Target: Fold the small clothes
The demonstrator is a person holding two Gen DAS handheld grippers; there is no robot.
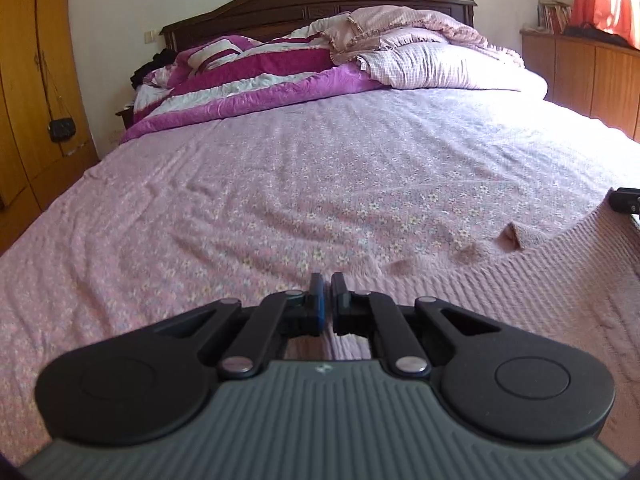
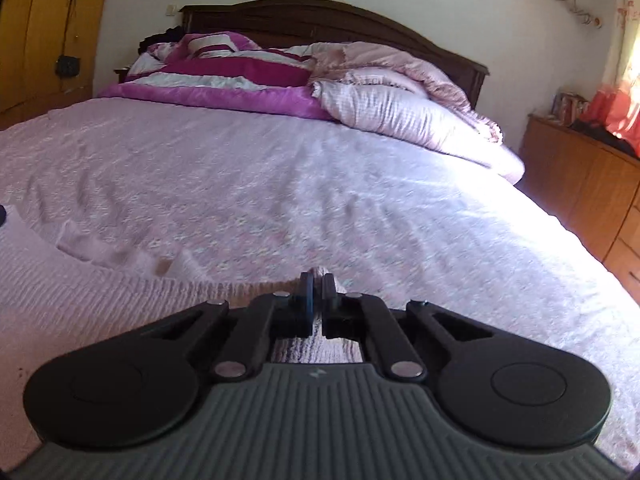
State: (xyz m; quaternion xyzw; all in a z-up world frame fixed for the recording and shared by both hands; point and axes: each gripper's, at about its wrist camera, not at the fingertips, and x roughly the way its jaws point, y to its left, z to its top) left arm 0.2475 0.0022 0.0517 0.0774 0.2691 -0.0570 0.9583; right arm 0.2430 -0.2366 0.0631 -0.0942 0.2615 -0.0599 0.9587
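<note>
On the near end of the bed [image 1: 280,184], a pink ribbed knit garment [image 1: 560,280] lay spread flat on the floral sheet [image 1: 240,208], neckline toward the headboard [image 1: 320,4]. Left hand-held gripper [image 1: 328,286] sat clamped tight on the garment's edge on its side, knit fabric running between the pads. Right hand-held gripper [image 2: 318,286] likewise pinched shut on the garment [image 2: 120,292] at the opposite edge, a bit of pink cloth bunched up past its tips. Both pointed downward toward the mattress.

Step judged: both upper corners or shoulders grasped, ready for the first fold. Next move likely calls for lifting both edges together, keeping them level, and carrying them over the body of the garment without letting the loose knit slip out.

Quilts [image 1: 248,76] and a pillow [image 1: 452,68] were piled at the far end, well apart from the work. Wooden wardrobe [image 1: 36,80] stood to the left, a low cabinet [image 1: 580,68] to the right.

No readable writing; only a small pale logo on each gripper body, too small to make out.
</note>
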